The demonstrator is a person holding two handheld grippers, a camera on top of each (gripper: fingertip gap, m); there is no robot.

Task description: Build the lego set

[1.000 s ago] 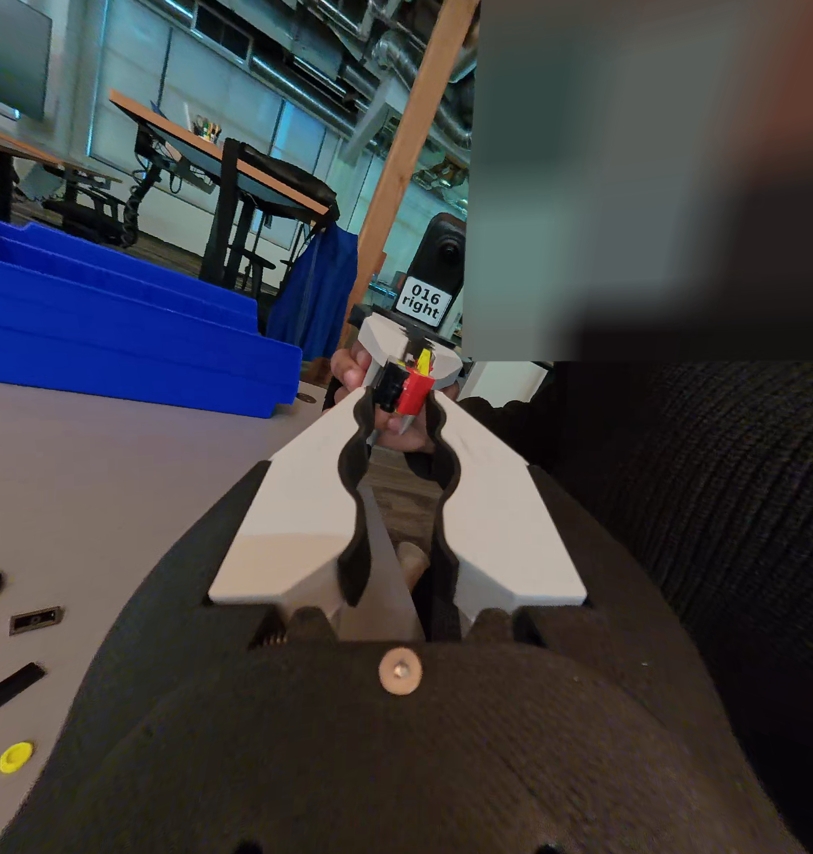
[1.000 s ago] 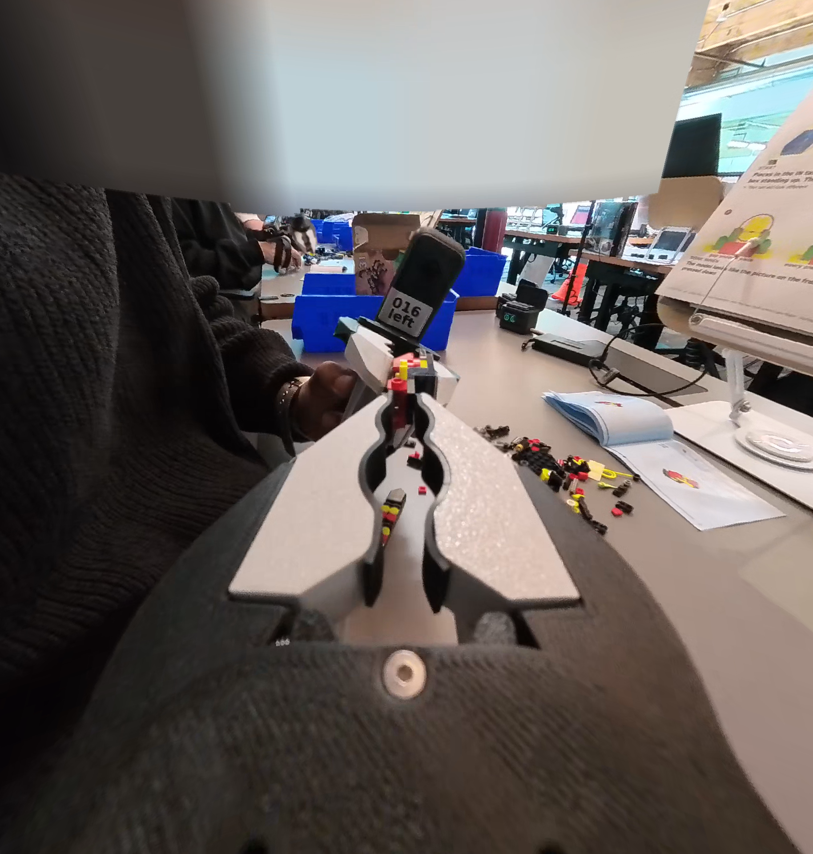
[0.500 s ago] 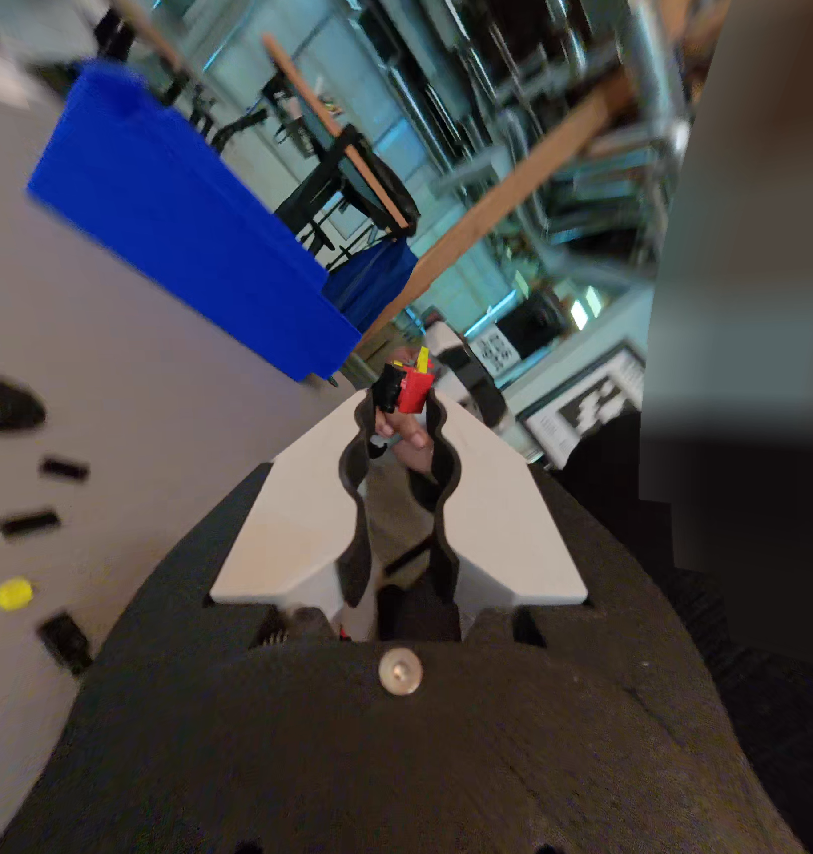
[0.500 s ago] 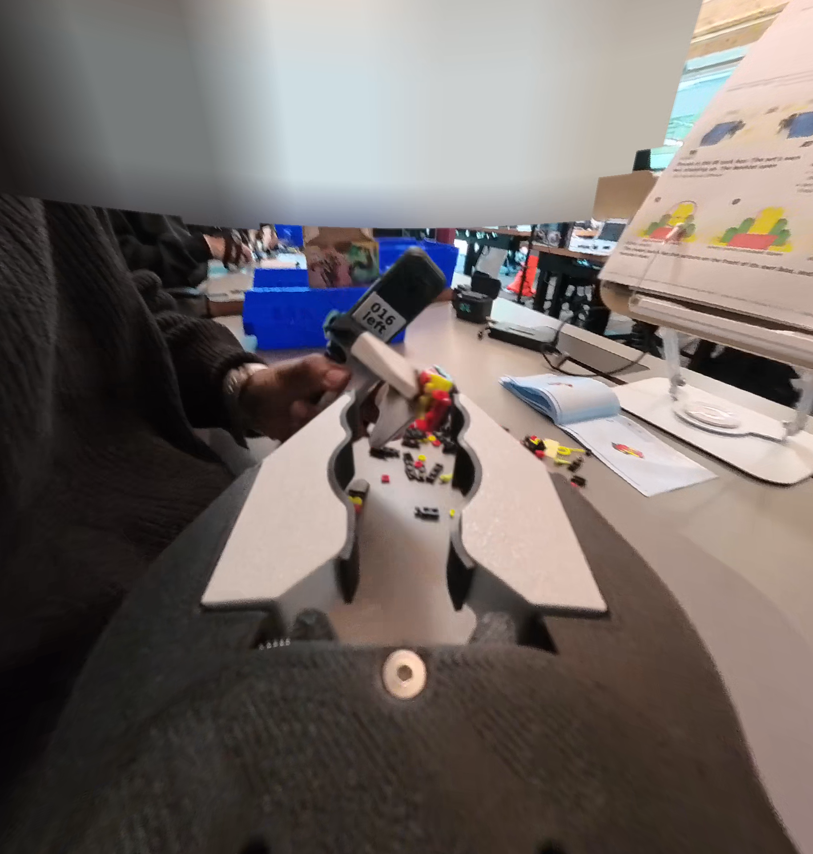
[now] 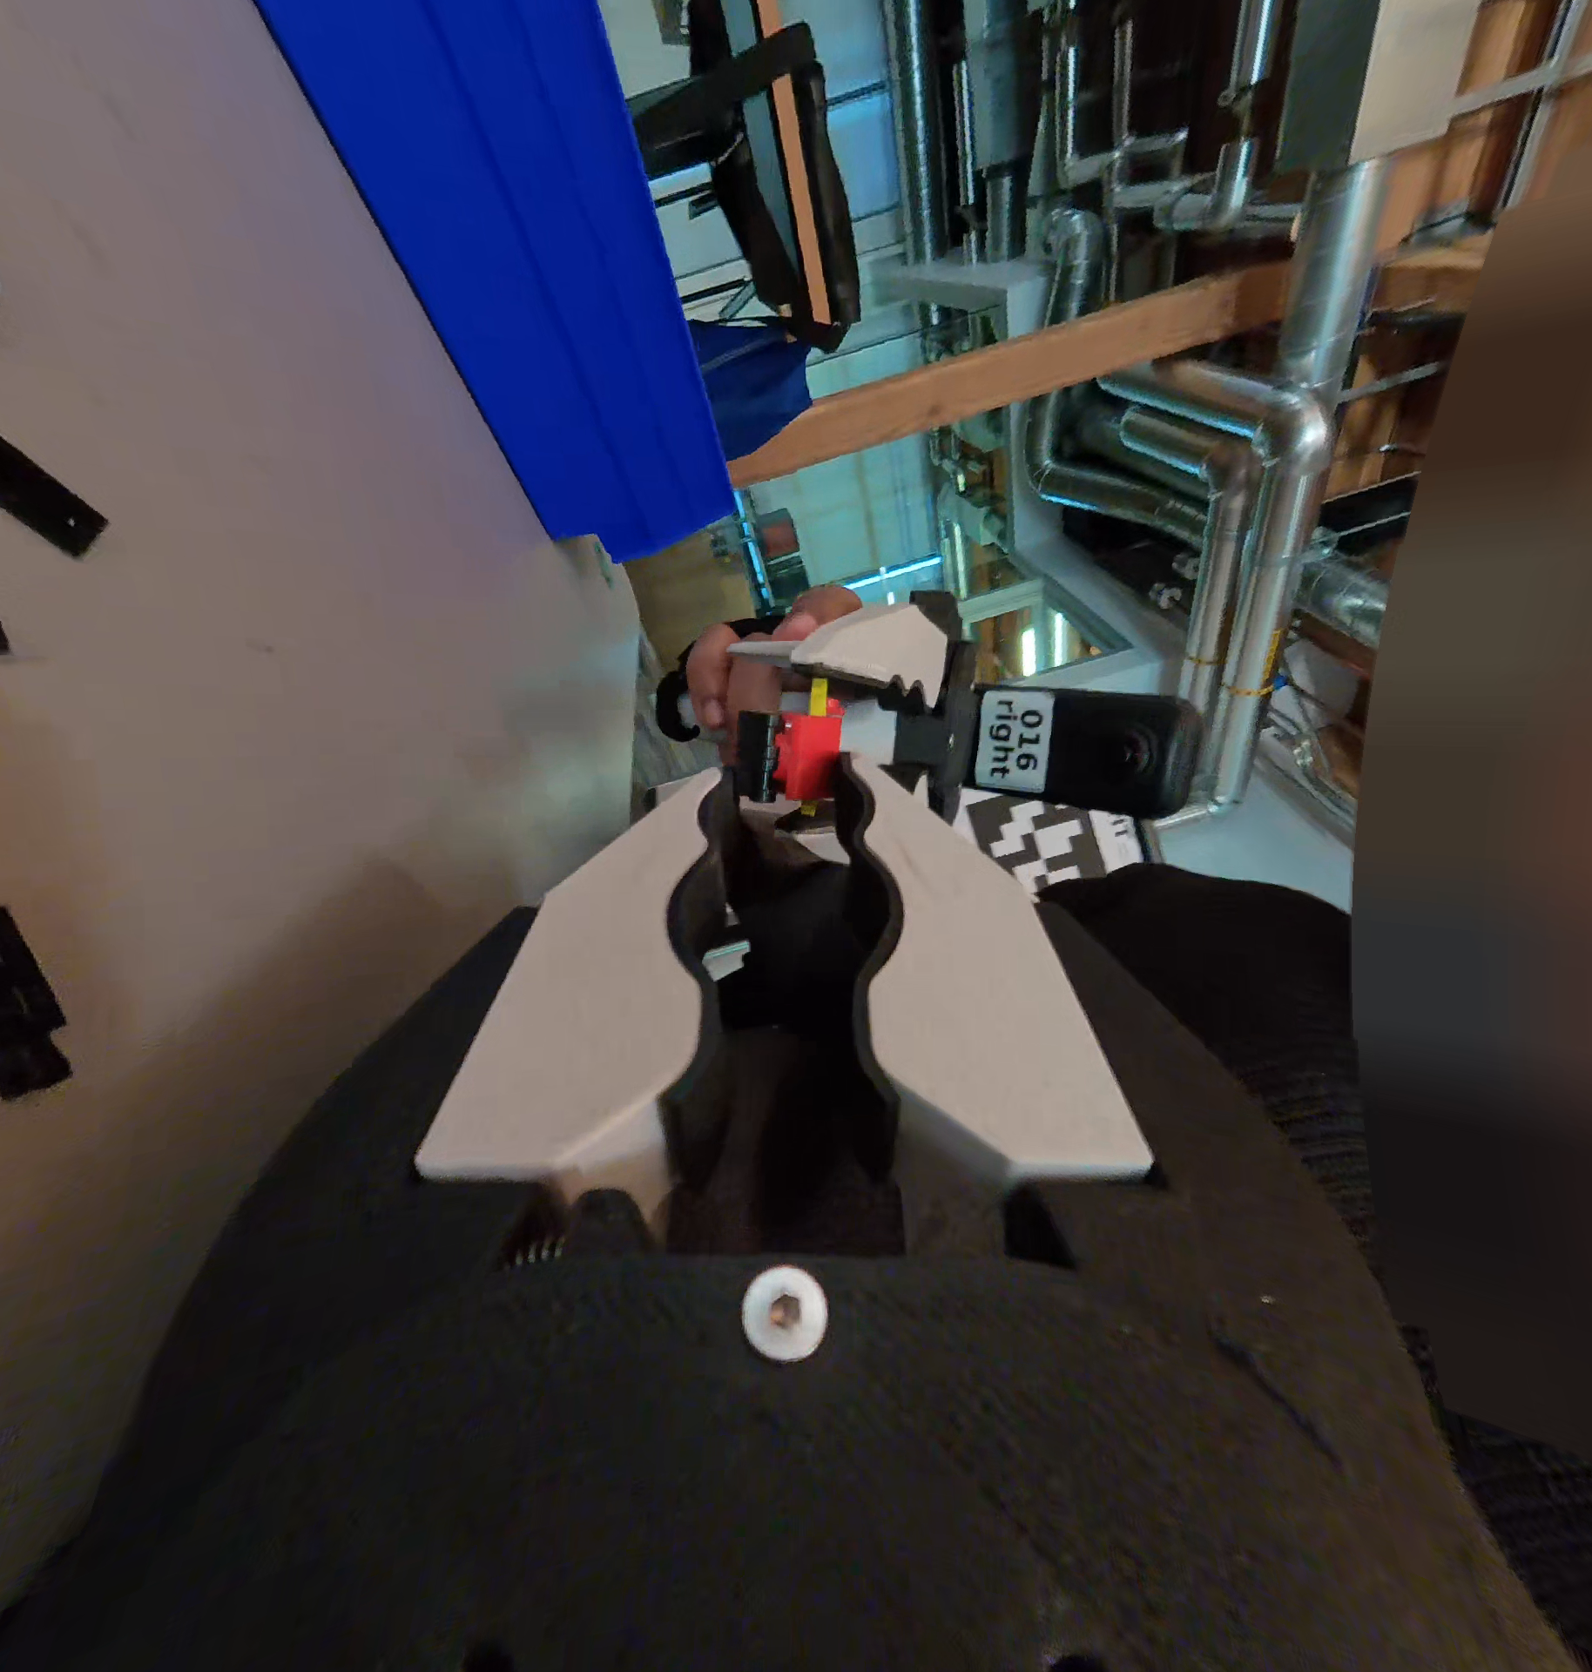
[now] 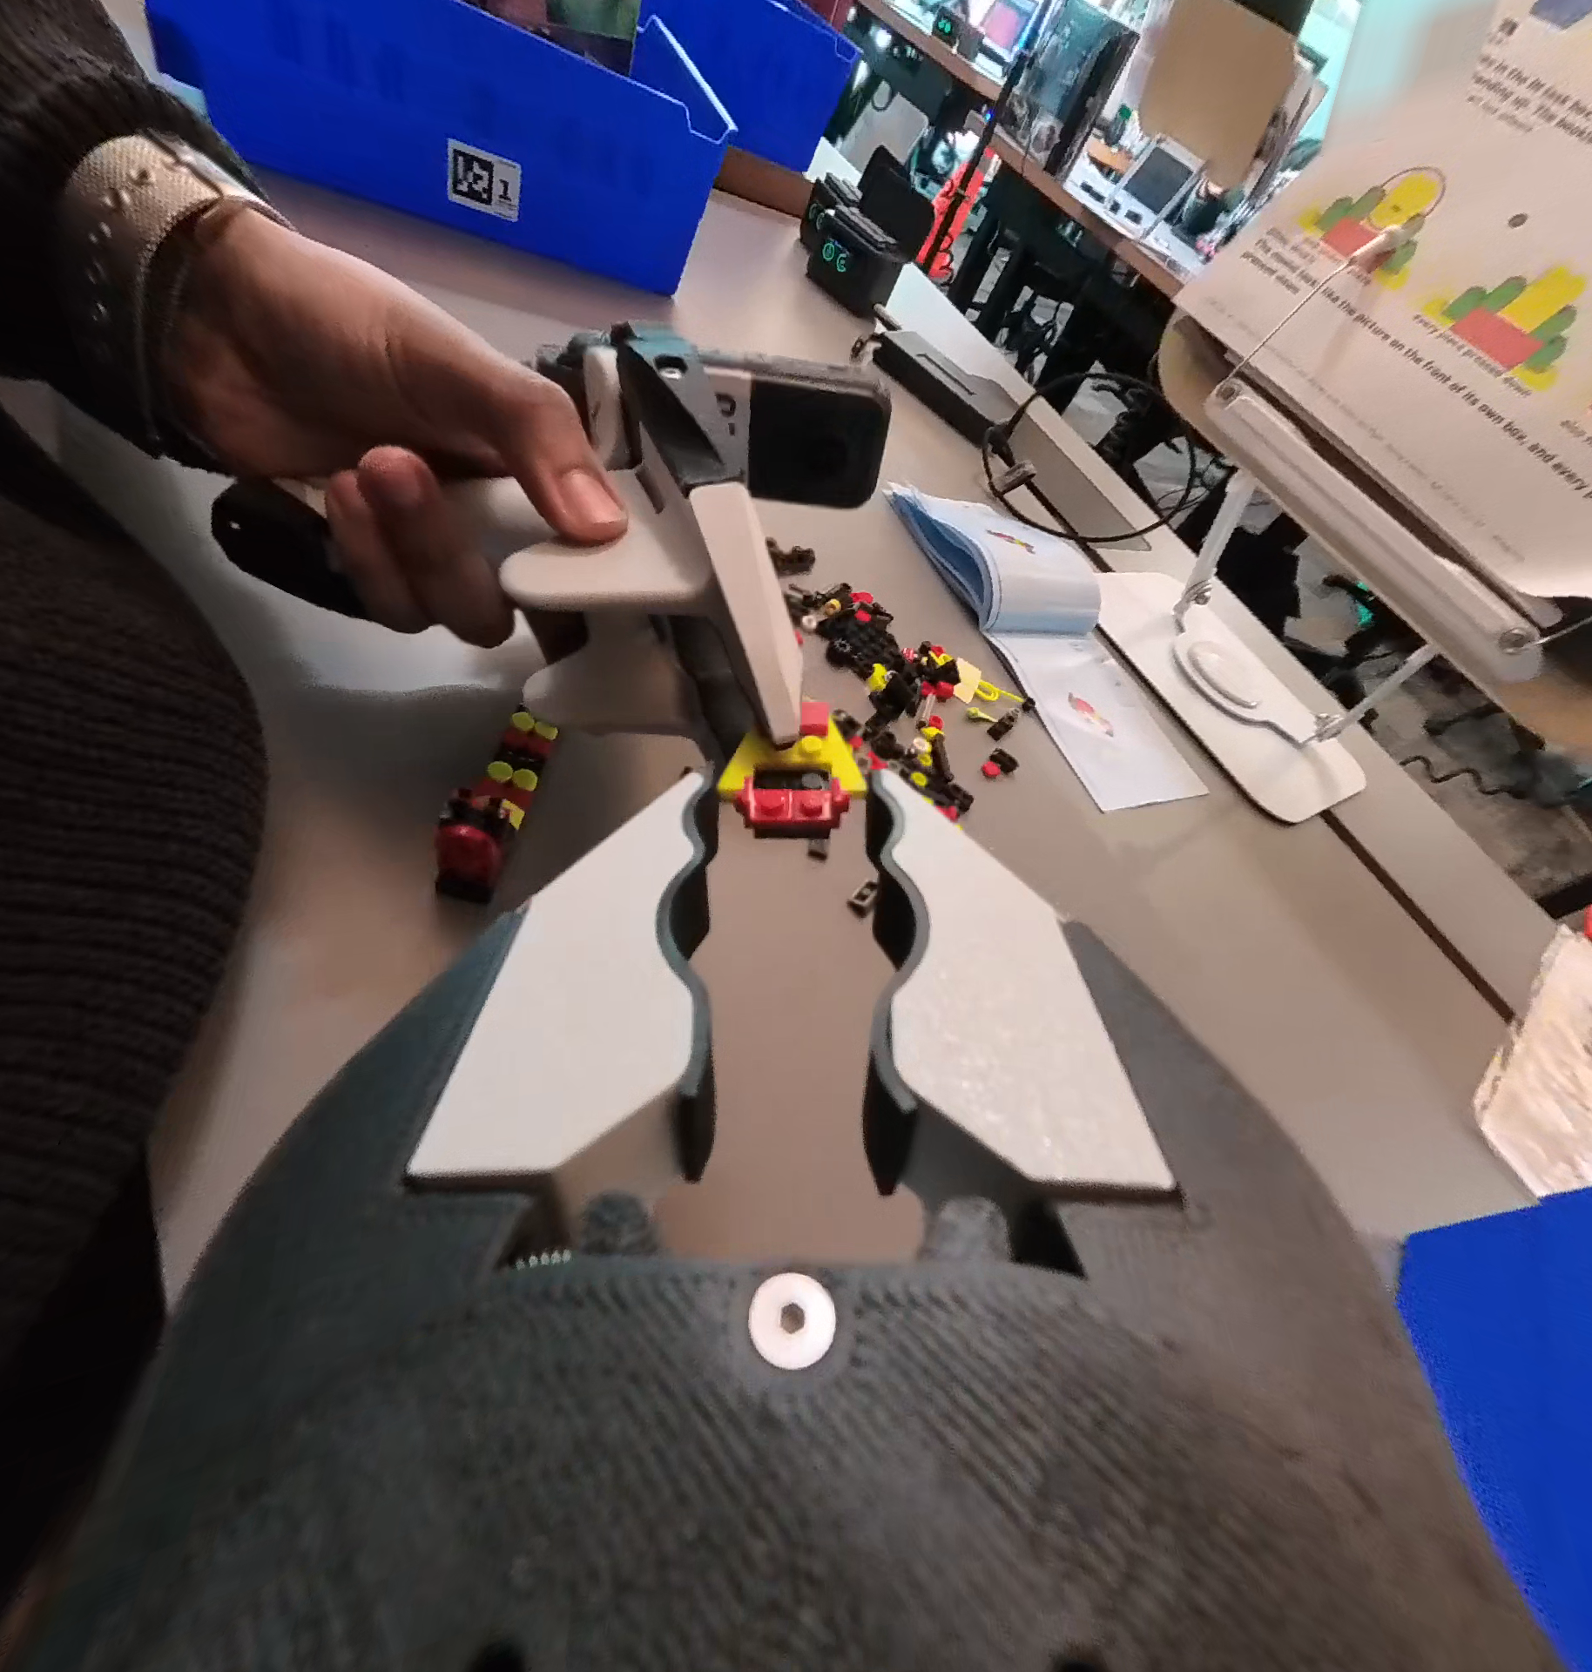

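left gripper [image 5: 788,783]: clamps red-black lego piece [image 5: 788,755] | right gripper [image 6: 788,801]: wide | white label [image 5: 1014,744] on camera

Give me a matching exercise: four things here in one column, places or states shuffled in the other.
1 small red-yellow-black lego assembly
2 long red-black-yellow lego strip
3 light blue paper booklet
4 right hand-held gripper

A jaws apart, empty
B by the dark knitted sleeve
C clamped in left hand-held gripper
D beside the white stand base

Pairs: 1-C, 2-B, 3-D, 4-A
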